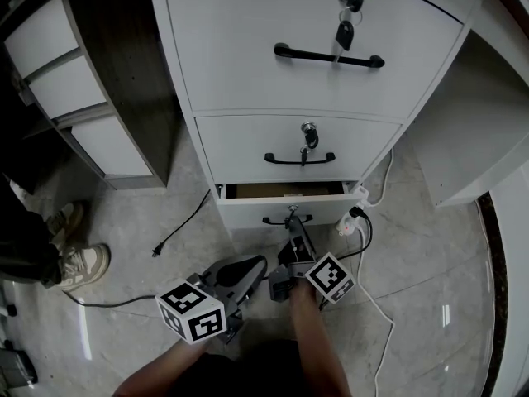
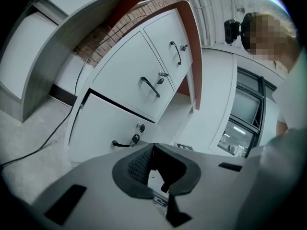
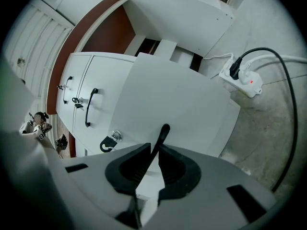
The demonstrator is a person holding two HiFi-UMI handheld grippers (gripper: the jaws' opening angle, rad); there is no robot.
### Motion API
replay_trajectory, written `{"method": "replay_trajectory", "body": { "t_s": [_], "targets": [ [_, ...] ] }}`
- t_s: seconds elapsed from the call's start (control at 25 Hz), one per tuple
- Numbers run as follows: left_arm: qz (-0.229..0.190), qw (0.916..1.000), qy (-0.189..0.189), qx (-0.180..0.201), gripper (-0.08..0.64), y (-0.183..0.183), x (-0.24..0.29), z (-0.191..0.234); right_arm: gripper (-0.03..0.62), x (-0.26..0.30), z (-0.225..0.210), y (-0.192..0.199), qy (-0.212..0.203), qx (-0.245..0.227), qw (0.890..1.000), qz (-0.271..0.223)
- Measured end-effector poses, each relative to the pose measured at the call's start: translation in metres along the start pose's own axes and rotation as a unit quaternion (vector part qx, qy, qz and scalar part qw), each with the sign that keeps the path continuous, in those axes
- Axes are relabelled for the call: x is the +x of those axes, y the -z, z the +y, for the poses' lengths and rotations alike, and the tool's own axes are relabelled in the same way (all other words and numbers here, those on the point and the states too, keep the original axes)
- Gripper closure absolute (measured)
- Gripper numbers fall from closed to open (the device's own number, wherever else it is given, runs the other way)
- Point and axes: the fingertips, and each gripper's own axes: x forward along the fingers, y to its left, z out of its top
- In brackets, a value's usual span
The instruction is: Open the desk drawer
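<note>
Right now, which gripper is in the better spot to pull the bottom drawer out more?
The right gripper. Its jaws are closed on the bottom drawer's black handle, and the drawer is open a crack. The left gripper is shut on nothing, back from the drawer front.

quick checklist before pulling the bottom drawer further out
1. Grip: ok. The right gripper is shut on the handle.
2. Drawer freed: ok. The bottom drawer already stands slightly out, with a gap along its top.
3. Left gripper: ok. Shut, empty, off the cabinet.
4. Key: ok. It hangs from the lock beside the jaws, not between them.
5. Power strip and cords by the drawer's right corner: cannot tell if they clear the pull path.
</note>
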Motion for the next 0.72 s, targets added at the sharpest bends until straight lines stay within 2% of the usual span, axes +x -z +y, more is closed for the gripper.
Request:
{"method": "replay_trajectory", "body": {
  "t_s": [0.32, 0.48, 0.6, 0.72],
  "targets": [
    [0.011, 0.9998, 0.010, 0.011, 0.549, 0.004, -0.005, -0.004, 0.536, -0.011, 0.001, 0.003, -0.001, 0.007, 1.000, 0.002],
    [0.004, 0.9999, 0.009, 0.010, 0.549, 0.001, -0.008, -0.001, 0.537, -0.020, -0.002, 0.004, 0.010, 0.009, 1.000, 0.007],
    [-0.001, 1.0000, 0.004, 0.009, 0.549, -0.001, -0.012, 0.003, 0.537, -0.024, 0.002, 0.007, -0.003, 0.012, 1.000, 0.006],
    [-0.002, 1.0000, 0.005, 0.006, 0.549, 0.000, -0.013, 0.003, 0.537, -0.033, 0.002, 0.009, 0.003, 0.011, 1.000, 0.008]
  ]
}}
